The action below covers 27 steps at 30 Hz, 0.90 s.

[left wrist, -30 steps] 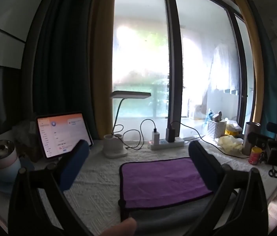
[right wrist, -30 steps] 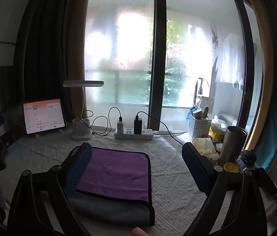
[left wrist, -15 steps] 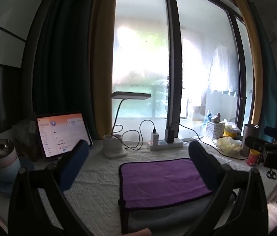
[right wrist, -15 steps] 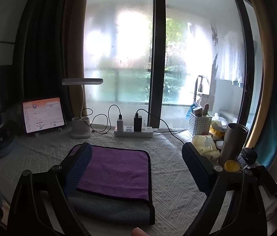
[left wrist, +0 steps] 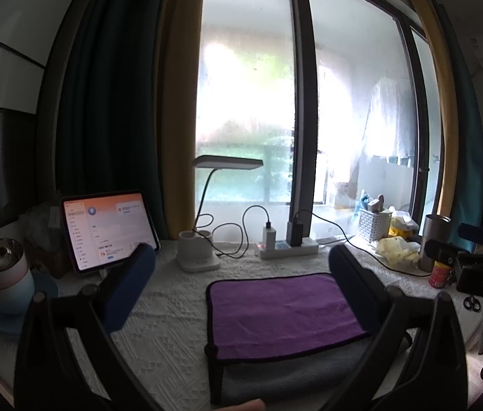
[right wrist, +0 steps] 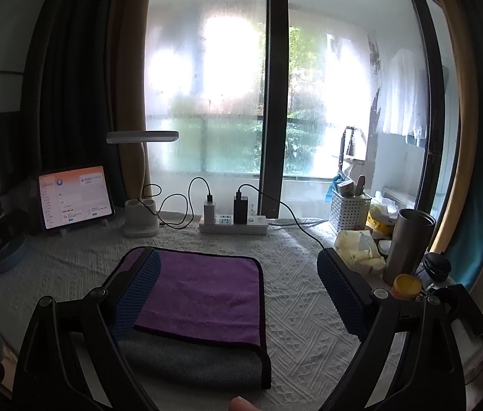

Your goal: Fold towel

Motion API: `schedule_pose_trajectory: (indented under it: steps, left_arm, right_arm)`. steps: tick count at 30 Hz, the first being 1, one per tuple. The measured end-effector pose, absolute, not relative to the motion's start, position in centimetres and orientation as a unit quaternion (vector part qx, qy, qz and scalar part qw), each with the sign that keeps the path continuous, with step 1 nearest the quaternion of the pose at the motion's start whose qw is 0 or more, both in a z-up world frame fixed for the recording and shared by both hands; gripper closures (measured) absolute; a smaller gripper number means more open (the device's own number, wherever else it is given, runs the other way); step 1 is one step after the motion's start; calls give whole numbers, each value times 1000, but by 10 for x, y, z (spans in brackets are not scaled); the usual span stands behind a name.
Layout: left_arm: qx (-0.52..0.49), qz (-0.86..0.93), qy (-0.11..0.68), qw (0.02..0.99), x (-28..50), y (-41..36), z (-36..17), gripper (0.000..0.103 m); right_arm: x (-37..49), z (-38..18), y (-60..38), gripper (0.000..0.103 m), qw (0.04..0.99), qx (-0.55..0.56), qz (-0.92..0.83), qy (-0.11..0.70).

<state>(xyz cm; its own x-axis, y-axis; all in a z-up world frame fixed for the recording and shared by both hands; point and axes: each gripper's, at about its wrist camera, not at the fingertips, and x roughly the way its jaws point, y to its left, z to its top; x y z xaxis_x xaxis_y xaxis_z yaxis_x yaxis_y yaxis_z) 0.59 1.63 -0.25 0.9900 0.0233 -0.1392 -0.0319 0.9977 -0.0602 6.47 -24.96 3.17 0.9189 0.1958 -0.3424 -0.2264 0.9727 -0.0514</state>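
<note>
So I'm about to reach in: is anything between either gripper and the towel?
Nothing visible. The towel lies flat on the table cover, with the open left gripper and right gripper above its near edge.

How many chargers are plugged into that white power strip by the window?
2. A white charger sits toward the left end of the power strip, and a black charger is plugged in just right of it. Each has a black cable.

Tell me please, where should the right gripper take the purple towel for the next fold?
Probably the towel's near right corner, approached from the right. The bound edges meet there, slightly raised off the table cover, and the open right gripper hovers nearby.
</note>
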Motion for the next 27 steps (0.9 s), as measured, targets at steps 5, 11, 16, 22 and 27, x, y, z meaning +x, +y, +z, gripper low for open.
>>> schedule_pose_trajectory:
  steps: [5,11,16,22,27]
  left_arm:
    - [-31,13,69,997,7,16,-3,1]
    - [-31,10,70,997,8,15,-5,1]
    - [-30,9,69,997,6,14,-5,1]
    - [-30,7,68,997,6,13,-6,1]
    - [-30,6,69,997,6,13,-6,1]
  right_arm:
    - [66,33,-250,8,978,-44,108,171]
    - [66,30,-249,8,978,-43,109,175]
    - [68,33,-249,8,977,-41,110,177]
    - [68,33,-250,8,977,-40,110,178]
    - [67,32,-251,8,977,-38,110,179]
